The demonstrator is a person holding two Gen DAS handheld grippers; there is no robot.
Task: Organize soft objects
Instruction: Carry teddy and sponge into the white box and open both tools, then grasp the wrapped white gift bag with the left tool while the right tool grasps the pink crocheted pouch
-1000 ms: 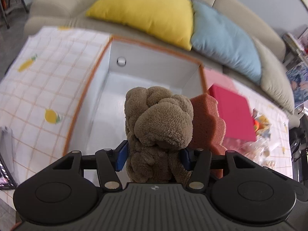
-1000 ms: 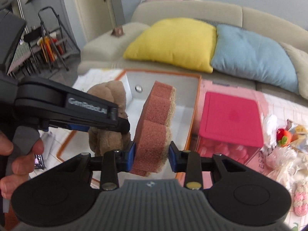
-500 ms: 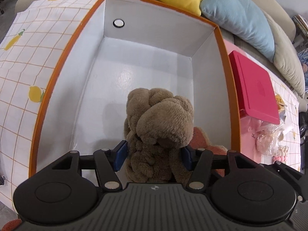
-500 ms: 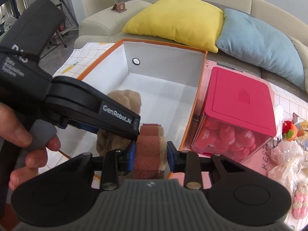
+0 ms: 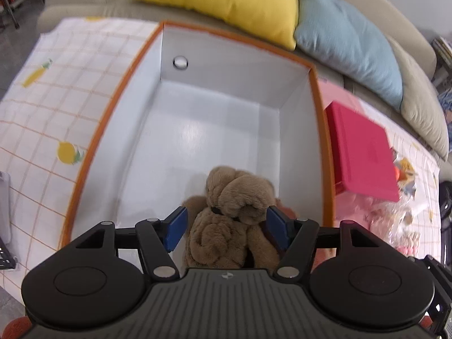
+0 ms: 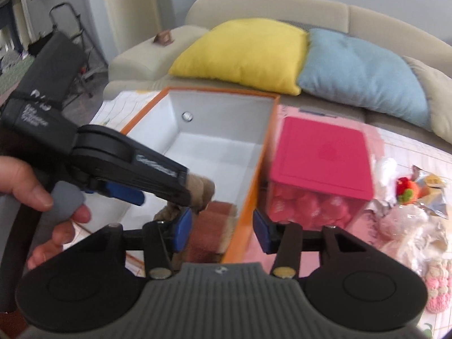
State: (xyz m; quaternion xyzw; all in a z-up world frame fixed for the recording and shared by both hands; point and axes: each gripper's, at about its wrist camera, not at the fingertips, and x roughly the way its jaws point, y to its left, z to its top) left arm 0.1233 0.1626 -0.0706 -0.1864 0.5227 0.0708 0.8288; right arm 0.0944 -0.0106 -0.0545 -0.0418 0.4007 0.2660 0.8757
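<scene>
A brown plush bear [image 5: 234, 220] sits on the near floor of the white box with the orange rim [image 5: 319, 130]. My left gripper [image 5: 227, 227] straddles it with jaws opening; the left pad stands clear of the fur and the right pad is at the bear's muzzle. A reddish-brown sponge [image 6: 212, 226] lies in the box beside the bear [image 6: 202, 190]. My right gripper [image 6: 221, 228] is opening too, with its left pad by the sponge and its right pad outside the orange box wall [image 6: 243, 214]. Only a sliver of the sponge [image 5: 286, 210] shows behind the bear.
A clear tub with a red lid [image 6: 319, 166] stands against the box's right side. Packets and small plush toys [image 6: 406, 195] lie further right on the checked lemon cloth [image 5: 56, 107]. Yellow [image 5: 226, 2] and blue [image 5: 347, 45] cushions rest on the sofa behind. A hand [image 6: 28, 180] holds the left gripper.
Both grippers came down from above the box into its near end. Their jaws have spread, and the bear and the sponge now rest on the box floor.
</scene>
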